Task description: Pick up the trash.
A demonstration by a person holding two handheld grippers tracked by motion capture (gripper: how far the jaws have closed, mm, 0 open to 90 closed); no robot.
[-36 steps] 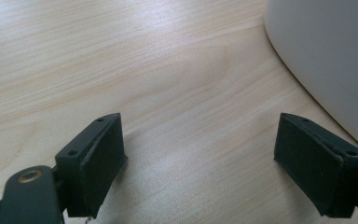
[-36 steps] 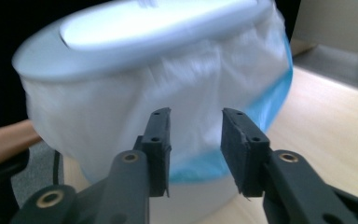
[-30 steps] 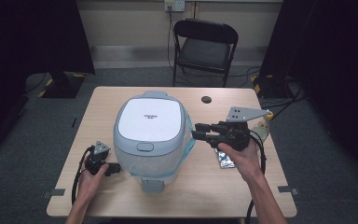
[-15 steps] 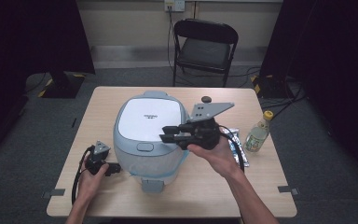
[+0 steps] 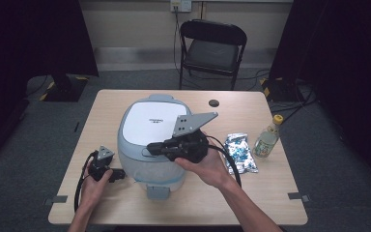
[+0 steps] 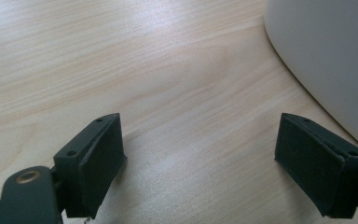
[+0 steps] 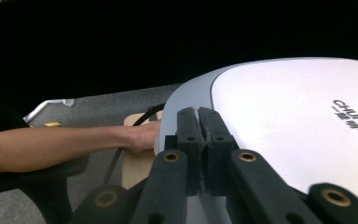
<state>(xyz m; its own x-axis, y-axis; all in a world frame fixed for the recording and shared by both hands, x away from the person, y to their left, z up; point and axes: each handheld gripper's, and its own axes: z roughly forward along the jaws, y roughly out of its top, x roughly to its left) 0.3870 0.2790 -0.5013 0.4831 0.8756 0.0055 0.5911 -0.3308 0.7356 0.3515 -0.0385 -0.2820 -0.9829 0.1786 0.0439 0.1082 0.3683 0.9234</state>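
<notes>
Moved: we are seeing the right claw [image 5: 150, 146] carried from beside the bottle over to the front of the cooker's lid, and its jaws have just been closing with nothing between them.
Right claw: we are finding it pressed together, tips pointing left across the front edge of the lid [image 7: 303, 126].
Cooker: we are seeing the rice cooker [image 5: 140, 159] sitting mid-counter [image 5: 101, 111], under and just beyond the right claw; whether the tips are touching the lid we cannot tell.
Left claw: we are seeing the left claw [image 6: 205, 163] spread wide, low over bare wood, the cooker's wall just beside one jaw.
Nearby: we are noting a foil packet [image 5: 239, 152] and bottle [image 5: 268, 137] to the right.
Hidden: we are losing the cooker's front latch behind the right hand [image 5: 207, 166].
</notes>
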